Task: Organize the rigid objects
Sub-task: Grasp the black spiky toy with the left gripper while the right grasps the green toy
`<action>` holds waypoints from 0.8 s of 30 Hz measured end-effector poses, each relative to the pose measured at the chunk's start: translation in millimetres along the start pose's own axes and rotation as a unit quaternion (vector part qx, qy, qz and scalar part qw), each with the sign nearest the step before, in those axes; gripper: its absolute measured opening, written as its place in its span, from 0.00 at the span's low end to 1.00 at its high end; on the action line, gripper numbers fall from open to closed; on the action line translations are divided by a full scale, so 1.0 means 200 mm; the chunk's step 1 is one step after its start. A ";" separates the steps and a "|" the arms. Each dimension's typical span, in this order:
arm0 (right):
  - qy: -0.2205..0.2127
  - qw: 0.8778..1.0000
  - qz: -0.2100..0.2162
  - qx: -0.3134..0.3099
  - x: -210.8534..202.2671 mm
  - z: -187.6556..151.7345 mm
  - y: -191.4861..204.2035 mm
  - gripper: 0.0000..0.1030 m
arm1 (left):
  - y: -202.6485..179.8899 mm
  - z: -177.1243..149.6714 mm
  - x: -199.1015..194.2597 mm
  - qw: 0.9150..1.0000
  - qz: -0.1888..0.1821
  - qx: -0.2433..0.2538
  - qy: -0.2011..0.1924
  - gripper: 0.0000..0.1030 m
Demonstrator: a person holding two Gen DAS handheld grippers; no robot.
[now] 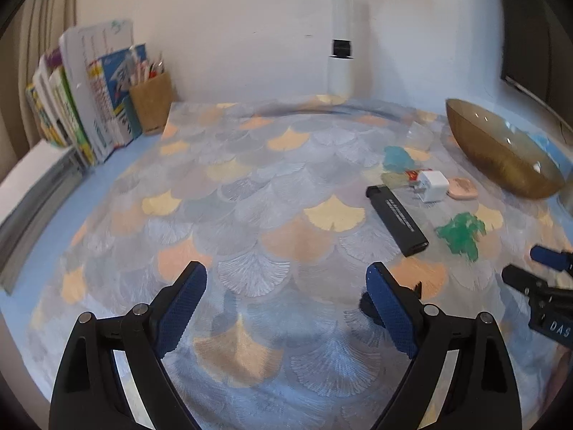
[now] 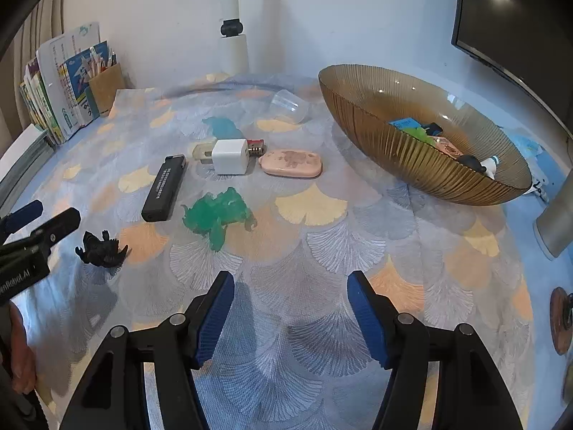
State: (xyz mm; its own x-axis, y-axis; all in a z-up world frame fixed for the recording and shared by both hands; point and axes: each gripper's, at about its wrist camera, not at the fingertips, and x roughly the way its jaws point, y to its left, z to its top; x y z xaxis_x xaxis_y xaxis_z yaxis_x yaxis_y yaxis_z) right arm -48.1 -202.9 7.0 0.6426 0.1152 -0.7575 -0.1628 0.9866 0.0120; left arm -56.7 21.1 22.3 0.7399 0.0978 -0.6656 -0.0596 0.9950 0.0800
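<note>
On the patterned cloth lie a black lighter [image 2: 164, 189] [image 1: 397, 220], a green toy figure [image 2: 216, 215] [image 1: 462, 234], a small black toy figure [image 2: 102, 249], a white charger cube [image 2: 230, 157] [image 1: 433, 185], a pink oval case [image 2: 290, 163] [image 1: 462, 188], a teal figure [image 2: 220, 126] and a small red lighter [image 2: 257, 147]. An amber glass bowl [image 2: 358, 89] [image 1: 501, 150] at the right holds several small items. My left gripper [image 1: 286, 279] [image 2: 39, 215] is open and empty beside the black figure. My right gripper [image 2: 290, 288] [image 1: 526, 265] is open and empty, short of the green figure.
Books [image 1: 89, 107] and a brown pen holder [image 1: 152, 105] stand at the far left by the wall. A clear plastic cup [image 2: 289, 105] lies on its side behind the objects. A white post [image 2: 234, 46] rises at the back. A dark monitor [image 2: 519, 28] is at the right.
</note>
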 end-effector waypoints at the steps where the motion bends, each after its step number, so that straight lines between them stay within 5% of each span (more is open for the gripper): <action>1: 0.000 1.000 -0.001 -0.001 0.00 0.00 0.00 0.62 | -0.01 0.00 0.00 1.000 0.001 0.006 -0.002 0.88; 5: 0.004 1.000 -0.005 -0.001 0.00 0.00 0.00 0.62 | -0.04 0.00 -0.02 1.000 -0.015 0.024 -0.003 0.88; 7: 0.017 1.000 0.003 0.002 0.00 0.01 0.00 0.62 | -0.03 0.01 -0.01 0.998 -0.060 0.029 0.021 0.88; 9: 0.036 0.998 0.046 0.016 -0.02 0.05 -0.02 0.62 | -0.04 0.00 0.00 0.991 -0.117 0.042 0.052 0.88; 15: 0.067 0.989 0.127 0.038 0.00 0.21 0.03 0.62 | -0.16 -0.01 0.00 0.980 -0.172 0.072 0.073 0.86; 20: 0.073 0.990 0.116 0.026 0.10 0.27 0.14 0.62 | -0.22 0.00 0.08 0.976 -0.177 0.076 0.101 0.72; 24: 0.074 0.993 0.094 0.017 0.15 0.30 0.19 0.57 | -0.24 -0.01 0.08 0.976 -0.171 0.084 0.102 0.52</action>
State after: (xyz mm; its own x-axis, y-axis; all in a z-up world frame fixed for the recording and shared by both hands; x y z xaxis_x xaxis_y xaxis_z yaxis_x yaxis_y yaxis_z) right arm 10.0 -155.8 22.7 0.4855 0.2816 -0.8276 -0.2420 0.9530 0.1823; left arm -42.5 -25.1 6.6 0.5470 -0.2204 -0.8076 0.2904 0.9548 -0.0639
